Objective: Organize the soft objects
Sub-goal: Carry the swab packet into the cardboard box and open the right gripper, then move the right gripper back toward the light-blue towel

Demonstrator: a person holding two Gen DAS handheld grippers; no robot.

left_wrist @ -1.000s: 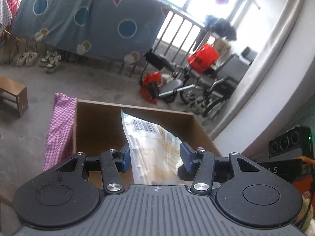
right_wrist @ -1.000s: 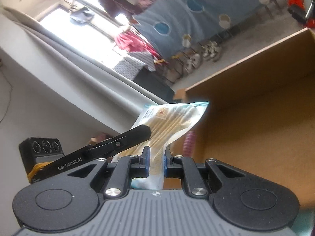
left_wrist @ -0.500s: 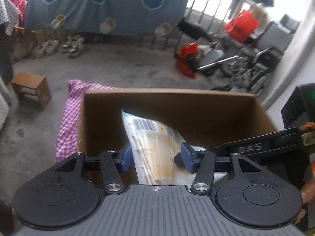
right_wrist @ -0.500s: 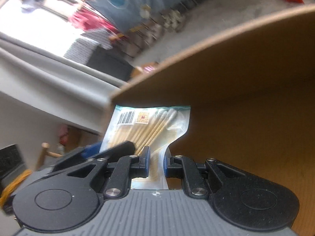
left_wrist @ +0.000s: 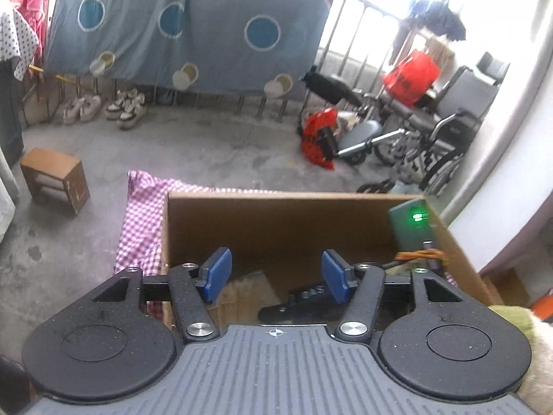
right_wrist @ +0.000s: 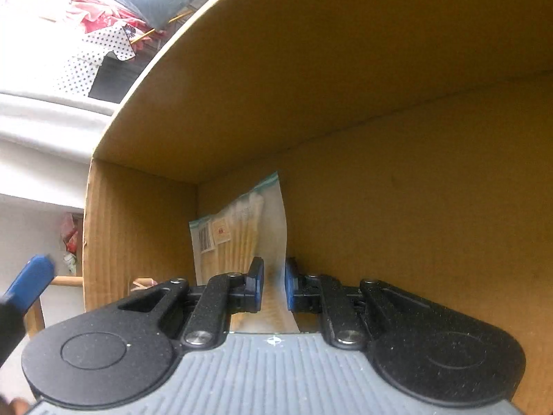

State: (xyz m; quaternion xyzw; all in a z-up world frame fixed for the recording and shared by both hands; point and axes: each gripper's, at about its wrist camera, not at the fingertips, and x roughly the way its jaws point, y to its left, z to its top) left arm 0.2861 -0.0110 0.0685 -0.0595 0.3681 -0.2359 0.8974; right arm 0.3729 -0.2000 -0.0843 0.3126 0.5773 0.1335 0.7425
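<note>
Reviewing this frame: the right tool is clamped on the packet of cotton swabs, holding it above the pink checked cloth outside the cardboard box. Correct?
Not quite. The right tool is clamped on the packet of cotton swabs, but the right wrist view shows it inside the cardboard box, near a corner, not above the cloth.

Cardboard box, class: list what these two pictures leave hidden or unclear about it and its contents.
- Left wrist view: the floor of the box is dark and mostly covered by the left tongs.
- Right wrist view: the lower part of the swab packet sits behind the right tongs.
- Packet label: too small to read.
</note>
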